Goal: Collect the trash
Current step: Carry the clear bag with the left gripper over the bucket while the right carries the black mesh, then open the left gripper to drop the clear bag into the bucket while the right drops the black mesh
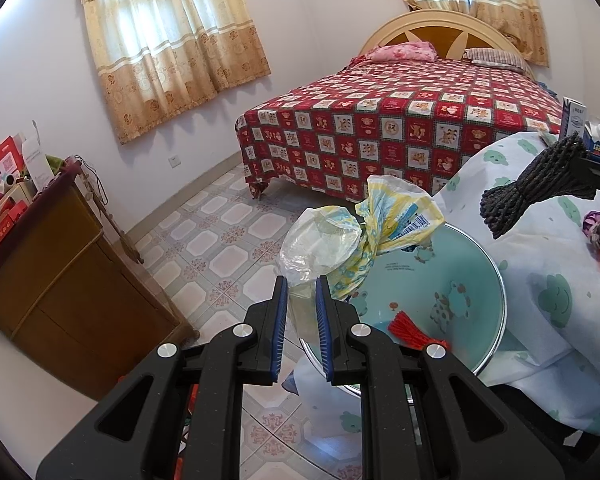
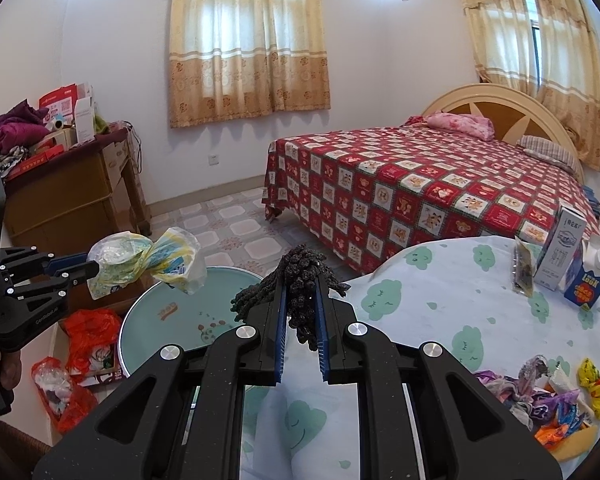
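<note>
Where fingers (image 1: 281, 312) close, plastic bag (image 1: 340, 236)

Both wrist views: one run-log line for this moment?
left gripper: shut on crumpled plastic bag | right gripper: shut on black foam net | both held above round teal stool

White walls (image 2: 120, 60), patterned tile floor (image 1: 228, 248), curtained windows (image 2: 248, 40) backlit, bed (image 2: 420, 192) in red checked cover, wooden cabinet (image 1: 72, 296) at left.
</note>
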A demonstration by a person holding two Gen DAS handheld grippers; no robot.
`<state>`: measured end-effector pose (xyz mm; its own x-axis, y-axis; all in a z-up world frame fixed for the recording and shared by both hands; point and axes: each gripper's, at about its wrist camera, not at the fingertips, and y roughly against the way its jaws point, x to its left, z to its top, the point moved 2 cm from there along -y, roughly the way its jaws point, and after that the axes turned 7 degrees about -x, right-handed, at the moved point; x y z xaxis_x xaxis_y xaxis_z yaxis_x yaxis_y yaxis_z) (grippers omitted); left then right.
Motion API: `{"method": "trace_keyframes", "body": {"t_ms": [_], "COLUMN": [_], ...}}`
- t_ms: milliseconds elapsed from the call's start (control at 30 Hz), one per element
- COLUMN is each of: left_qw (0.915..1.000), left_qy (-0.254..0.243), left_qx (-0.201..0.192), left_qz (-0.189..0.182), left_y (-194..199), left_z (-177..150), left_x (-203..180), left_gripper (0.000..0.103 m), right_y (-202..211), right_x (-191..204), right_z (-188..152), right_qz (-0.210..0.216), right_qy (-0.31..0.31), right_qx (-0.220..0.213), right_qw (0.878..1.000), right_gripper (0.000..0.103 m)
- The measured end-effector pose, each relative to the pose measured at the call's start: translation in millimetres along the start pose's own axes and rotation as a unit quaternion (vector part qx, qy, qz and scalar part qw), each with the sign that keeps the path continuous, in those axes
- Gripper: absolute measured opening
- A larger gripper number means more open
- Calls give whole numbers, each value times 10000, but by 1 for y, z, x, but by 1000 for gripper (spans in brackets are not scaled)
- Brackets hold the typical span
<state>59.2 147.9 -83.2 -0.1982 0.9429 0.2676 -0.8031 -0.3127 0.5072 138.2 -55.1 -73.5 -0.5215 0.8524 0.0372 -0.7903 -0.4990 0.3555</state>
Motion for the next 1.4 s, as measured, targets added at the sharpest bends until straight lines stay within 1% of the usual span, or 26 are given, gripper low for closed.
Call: {"method": "trace_keyframes", "body": {"t_ms": [633, 867, 967, 1000, 1033, 1067, 1100, 1133, 1200, 1400], "left_qw": [10000, 10000, 10000, 9999, 9999, 9999, 9999, 9999, 9999, 9998], "left_qy": [4, 14, 22, 9, 2, 3, 0, -2, -35, -8], "left_qx": [-5, 6, 24, 33, 37, 37, 36, 8, -10, 44], "left_qz": [-3, -29, -65, -109, -123, -131, -137, -134, -168, -186], "left_y": [0, 0, -1, -1, -1, 0, 0, 1, 3, 0], "left_z": [0, 0, 0, 0, 1, 1, 1, 1, 2, 1], "left_x": [2, 2, 0, -2, -3, -4, -5, -7, -11, -11], "left_gripper": [15, 16, 18, 19, 20, 30, 38, 50, 50, 50], "right_y": [-4, -8, -12, -13, -15, -18, -19, -20, -21, -22], "right_x": [8, 14, 18, 18, 19, 20, 21, 22, 21, 20], "right_z": [-1, -2, -3, -5, -6, -8, -10, -10, -14, -17], "right_qz": [52, 140, 213, 259, 279, 280, 271, 271, 259, 213], "right_qy": [45, 87, 110, 96, 97, 125, 148, 152, 126, 104], "right_qx": [41, 97, 140, 175, 222, 287, 324, 340, 391, 425], "right_qw": [10000, 9998, 9996, 9995, 9993, 9991, 9990, 9989, 9988, 9988], "right_gripper": [14, 14, 16, 21, 23, 26, 29, 30, 37, 39]}}
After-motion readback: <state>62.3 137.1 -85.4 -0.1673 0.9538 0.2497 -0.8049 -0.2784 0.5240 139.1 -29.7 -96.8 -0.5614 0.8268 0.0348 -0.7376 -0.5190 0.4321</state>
